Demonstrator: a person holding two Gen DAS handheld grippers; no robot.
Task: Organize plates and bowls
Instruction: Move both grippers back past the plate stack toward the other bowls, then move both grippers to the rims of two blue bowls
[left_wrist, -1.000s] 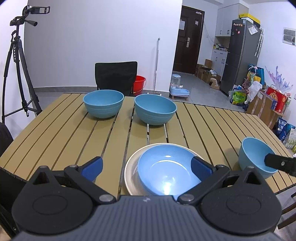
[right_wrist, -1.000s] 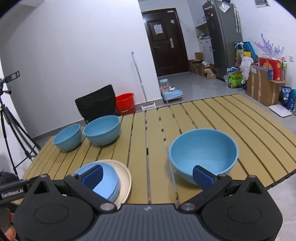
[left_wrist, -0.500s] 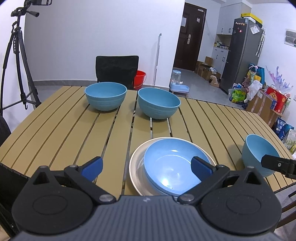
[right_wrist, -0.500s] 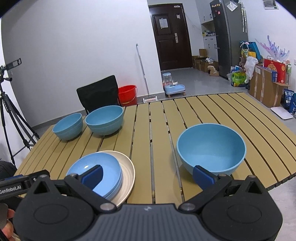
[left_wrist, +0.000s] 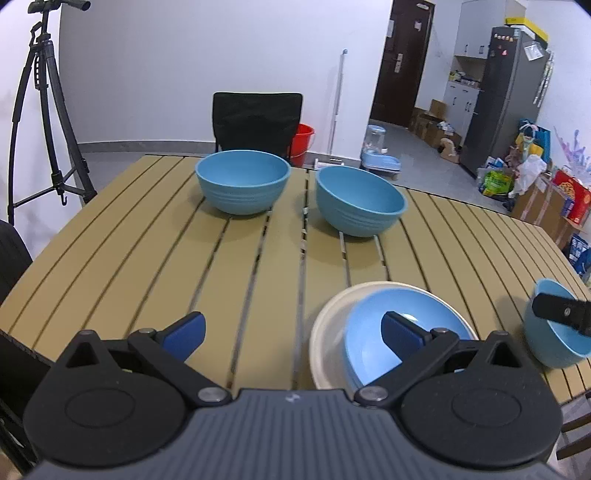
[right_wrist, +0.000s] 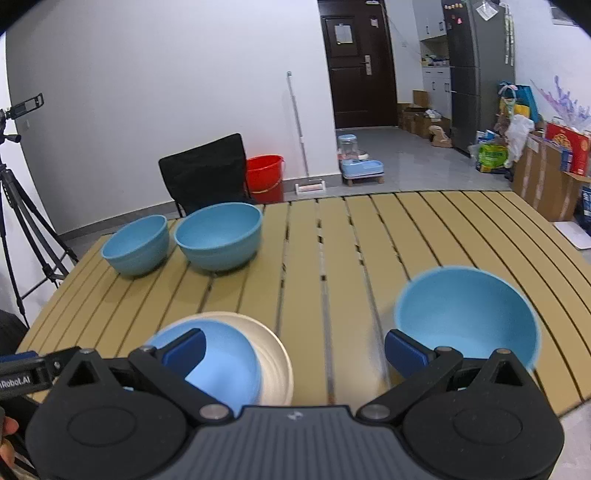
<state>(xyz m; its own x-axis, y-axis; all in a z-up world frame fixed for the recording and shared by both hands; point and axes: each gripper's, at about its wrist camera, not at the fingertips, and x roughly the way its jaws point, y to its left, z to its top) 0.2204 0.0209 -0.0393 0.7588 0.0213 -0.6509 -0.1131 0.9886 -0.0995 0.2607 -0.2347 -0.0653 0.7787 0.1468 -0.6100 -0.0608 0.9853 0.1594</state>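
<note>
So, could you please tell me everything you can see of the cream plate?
The cream plate is round and shallow with a raised rim, matte, maybe ceramic or melamine. It lies flat near the table's near edge. A shallow blue dish sits inside it, off-centre, leaving a crescent of cream bare. Neither gripper touches it; the left gripper's open fingers hover over it.

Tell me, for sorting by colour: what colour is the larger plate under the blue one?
Cream plate, clearest in the right wrist view.
</note>
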